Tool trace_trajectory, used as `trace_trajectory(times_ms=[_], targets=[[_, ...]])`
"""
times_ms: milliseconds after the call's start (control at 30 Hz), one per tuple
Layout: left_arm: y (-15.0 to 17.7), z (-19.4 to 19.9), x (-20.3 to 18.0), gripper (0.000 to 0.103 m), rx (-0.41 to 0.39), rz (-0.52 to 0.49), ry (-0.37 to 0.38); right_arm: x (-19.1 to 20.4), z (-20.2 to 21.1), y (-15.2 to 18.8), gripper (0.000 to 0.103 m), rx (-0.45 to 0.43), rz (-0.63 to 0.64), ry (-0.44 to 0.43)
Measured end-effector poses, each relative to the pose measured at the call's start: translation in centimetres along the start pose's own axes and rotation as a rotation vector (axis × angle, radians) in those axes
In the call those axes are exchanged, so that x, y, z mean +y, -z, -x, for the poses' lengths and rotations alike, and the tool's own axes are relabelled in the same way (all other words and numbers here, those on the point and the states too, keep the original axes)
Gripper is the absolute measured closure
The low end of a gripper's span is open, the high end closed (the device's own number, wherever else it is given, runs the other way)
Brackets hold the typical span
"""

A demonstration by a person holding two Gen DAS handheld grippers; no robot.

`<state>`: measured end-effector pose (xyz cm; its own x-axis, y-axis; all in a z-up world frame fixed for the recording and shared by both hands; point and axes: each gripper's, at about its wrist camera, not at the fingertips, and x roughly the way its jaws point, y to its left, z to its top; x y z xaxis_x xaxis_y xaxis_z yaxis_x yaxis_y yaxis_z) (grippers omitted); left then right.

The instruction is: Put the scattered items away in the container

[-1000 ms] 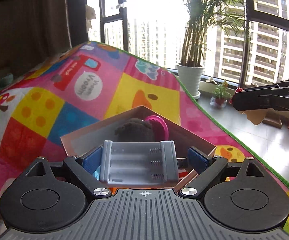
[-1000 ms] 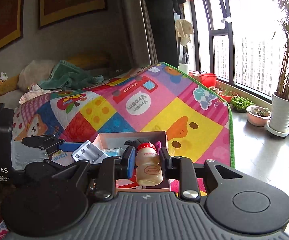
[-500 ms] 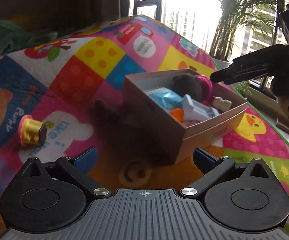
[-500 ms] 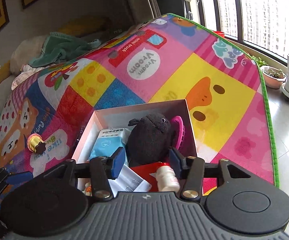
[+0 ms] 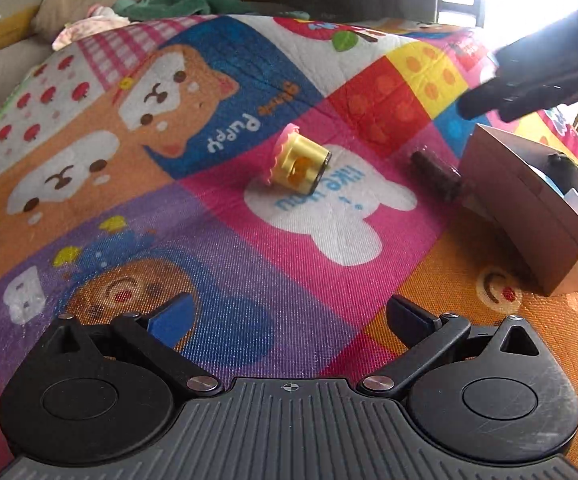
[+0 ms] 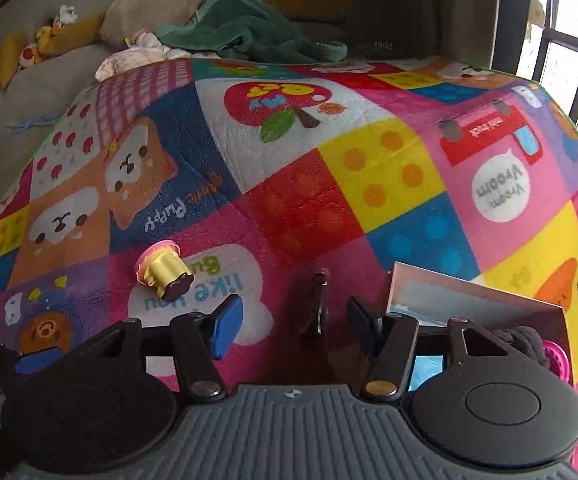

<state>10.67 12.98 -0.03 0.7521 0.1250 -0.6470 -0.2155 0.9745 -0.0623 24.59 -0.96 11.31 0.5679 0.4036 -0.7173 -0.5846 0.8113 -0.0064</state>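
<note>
left gripper: jaws stand wide apart with nothing between them, only the play mat below; they have just been opening, and both blue pads are bare.
right gripper: jaws partly apart and empty, having just been opening; no pad touches anything.
dark brown item: lies on the mat in line with the gap of the right gripper, just ahead of its fingertips; its long axis runs away from the gripper, roughly along the pointing direction. In the left wrist view it shows as a dark, blurred stub just beside the box wall; what it is I cannot tell.
cupcake toy: tipped on its side on the white "I like you" patch, pink frill up-left, dark base down-right; it sits ahead of the left gripper, close to centre and well apart from the fingertips.
nearer hand: by my reading, the right hand for the dark item, the left for the cupcake toy; from the right wrist view the toy lies off to the left of the jaws.
cardboard box: the container, right of both loose items, already holding a black plush and other pieces.
</note>
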Motion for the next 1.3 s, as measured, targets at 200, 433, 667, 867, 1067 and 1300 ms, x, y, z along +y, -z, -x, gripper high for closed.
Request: trace_trajectory(times_ms=[200,433,667,867,1067,1300], targets=[[0.2,0.0,-0.3,0.0,-0.004,-0.012,0.022,4.8,-5.6,-2.7,0.047,0.059,-0.001,-0.089],[0.2,0.0,-0.1,0.0,-0.009,0.003,0.037,4.6,-10.1,-3.7,0.055,0.05,0.121,0.27],[0.2,0.0,-0.1,0.0,-0.009,0.005,0.039,1.3,-13.2,-1.5,0.07,0.16,0.123,0.34],[0.3,0.1,-0.1,0.0,-0.009,0.003,0.038,2.1,-11.3,-0.6,0.086,0.164,0.119,0.253],[0.3,0.0,0.0,0.0,-0.011,0.01,0.047,3.0,-1.6,3.5,0.086,0.111,0.057,0.019],[0.3,0.4,1.0,0.0,-0.042,0.057,0.107,-1.0,7.5,11.8,0.086,0.09,-0.15,-0.083]])
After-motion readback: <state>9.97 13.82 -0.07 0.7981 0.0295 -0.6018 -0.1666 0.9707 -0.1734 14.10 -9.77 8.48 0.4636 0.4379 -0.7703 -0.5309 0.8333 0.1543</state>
